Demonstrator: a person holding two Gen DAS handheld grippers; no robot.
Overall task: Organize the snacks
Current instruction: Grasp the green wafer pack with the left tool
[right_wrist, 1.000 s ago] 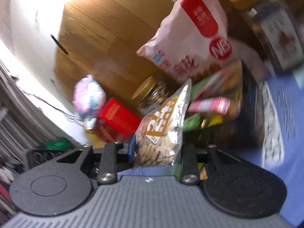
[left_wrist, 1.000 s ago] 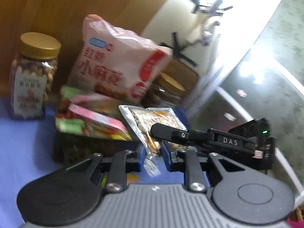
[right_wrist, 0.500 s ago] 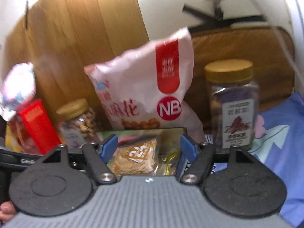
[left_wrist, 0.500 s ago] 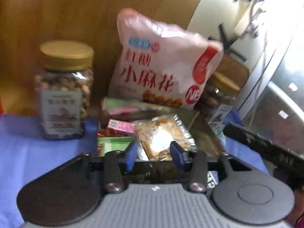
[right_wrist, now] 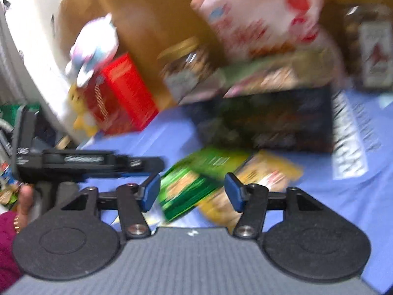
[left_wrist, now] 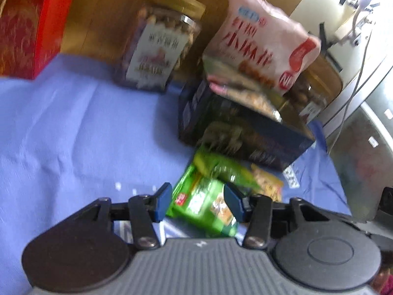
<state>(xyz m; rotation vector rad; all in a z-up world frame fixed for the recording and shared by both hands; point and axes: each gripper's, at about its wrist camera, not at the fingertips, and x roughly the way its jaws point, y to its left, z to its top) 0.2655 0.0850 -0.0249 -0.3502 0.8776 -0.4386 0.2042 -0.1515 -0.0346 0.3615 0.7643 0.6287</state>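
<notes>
Both of your grippers have pulled back from the dark box since half a second ago, and the foil packet your right one held a second ago is no longer between its pads. Your left gripper now hangs with its jaws wide, straddling a green packet on the blue cloth without clamping it. Your right gripper is wide too, and empty — low over the same pile.

Going left to right in the left wrist view: a red box, a gold-lidded jar of nuts, then the dark box holding several packets with a pink bag leaning up behind it, and a second jar at the far right.

The loose snacks lie just in front of the dark box: the green packet, another green packet and a yellow packet. The nearest green one's long axis runs diagonally, its far end towards the box.
</notes>
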